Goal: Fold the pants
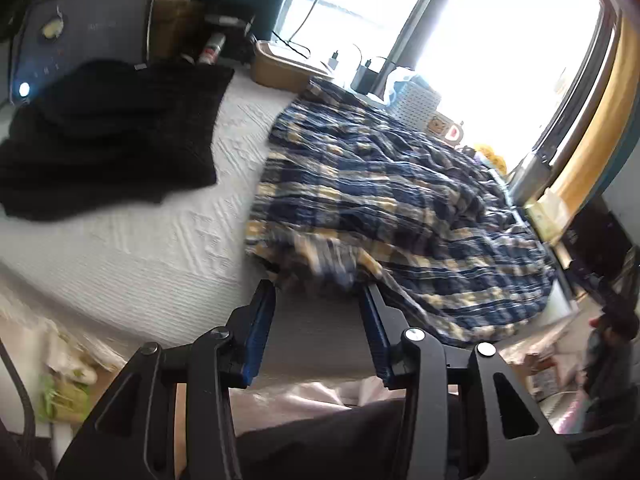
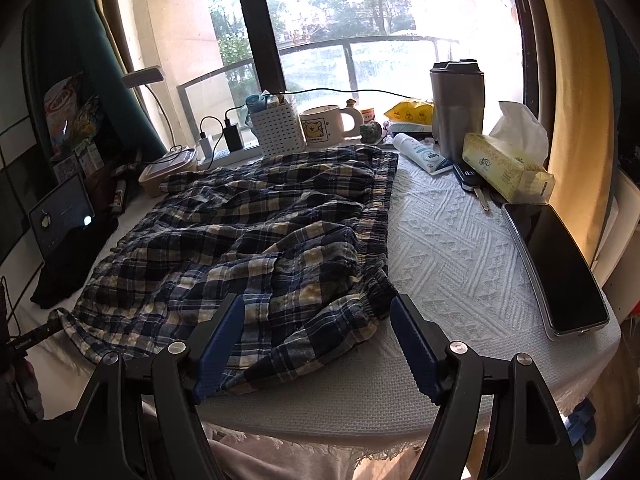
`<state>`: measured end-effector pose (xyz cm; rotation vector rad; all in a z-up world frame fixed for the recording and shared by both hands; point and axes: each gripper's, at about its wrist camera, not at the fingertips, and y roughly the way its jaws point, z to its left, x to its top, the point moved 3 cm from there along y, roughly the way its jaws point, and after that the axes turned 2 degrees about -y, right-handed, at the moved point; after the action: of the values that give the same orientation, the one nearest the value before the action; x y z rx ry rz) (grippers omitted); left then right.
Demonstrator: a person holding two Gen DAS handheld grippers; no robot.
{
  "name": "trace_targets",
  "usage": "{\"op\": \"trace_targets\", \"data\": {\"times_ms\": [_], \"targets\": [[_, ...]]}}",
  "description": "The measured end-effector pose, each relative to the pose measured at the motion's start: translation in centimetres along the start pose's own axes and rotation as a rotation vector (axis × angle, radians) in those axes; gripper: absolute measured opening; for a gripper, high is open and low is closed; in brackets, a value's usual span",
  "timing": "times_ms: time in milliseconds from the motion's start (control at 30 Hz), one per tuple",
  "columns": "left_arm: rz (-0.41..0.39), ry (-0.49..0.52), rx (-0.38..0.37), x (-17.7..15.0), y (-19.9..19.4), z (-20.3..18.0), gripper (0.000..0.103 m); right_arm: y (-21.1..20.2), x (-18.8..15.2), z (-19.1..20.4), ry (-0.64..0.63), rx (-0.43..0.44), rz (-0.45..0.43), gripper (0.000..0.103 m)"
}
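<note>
1. Plaid pants [image 2: 256, 236] spread rumpled across white textured cloth [image 2: 452, 248], waistband toward phone [image 2: 560, 268]
2. Left gripper [image 1: 320, 292] wide open, gripping nothing, just short of blurred pant hem
3. Right gripper [image 2: 316, 308] wide open, empty, straddling near waistband corner
4. Black garment [image 1: 104, 136] lying well apart

A white textured cloth [image 2: 452, 248] covers the counter by a sunlit window. A steel tumbler [image 2: 457, 110], tissue box [image 2: 506, 168], bear mug [image 2: 325, 126], white basket [image 2: 278, 130] and phone [image 2: 566, 268] line its edge; black fabric [image 1: 108, 136] lies beside a tablet [image 1: 80, 36].
</note>
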<state>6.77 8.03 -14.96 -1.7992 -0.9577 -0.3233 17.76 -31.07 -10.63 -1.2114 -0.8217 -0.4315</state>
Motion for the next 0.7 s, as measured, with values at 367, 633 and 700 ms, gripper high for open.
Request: {"op": "trace_targets", "data": {"times_ms": [367, 633, 700], "targets": [[0.038, -0.103, -0.142, 0.8, -0.5, -0.7, 0.045, 0.1, -0.1, 0.0, 0.001, 0.003, 0.000, 0.077], [0.049, -0.219, -0.174, 0.2, -0.8, 1.5, 0.061, 0.3, -0.5, -1.6, 0.027, -0.011, -0.006, 0.077], [0.055, -0.240, -0.155, 0.3, -0.4, 2.0, 0.061, 0.3, -0.5, -2.2, 0.042, -0.004, -0.017, 0.077]]}}
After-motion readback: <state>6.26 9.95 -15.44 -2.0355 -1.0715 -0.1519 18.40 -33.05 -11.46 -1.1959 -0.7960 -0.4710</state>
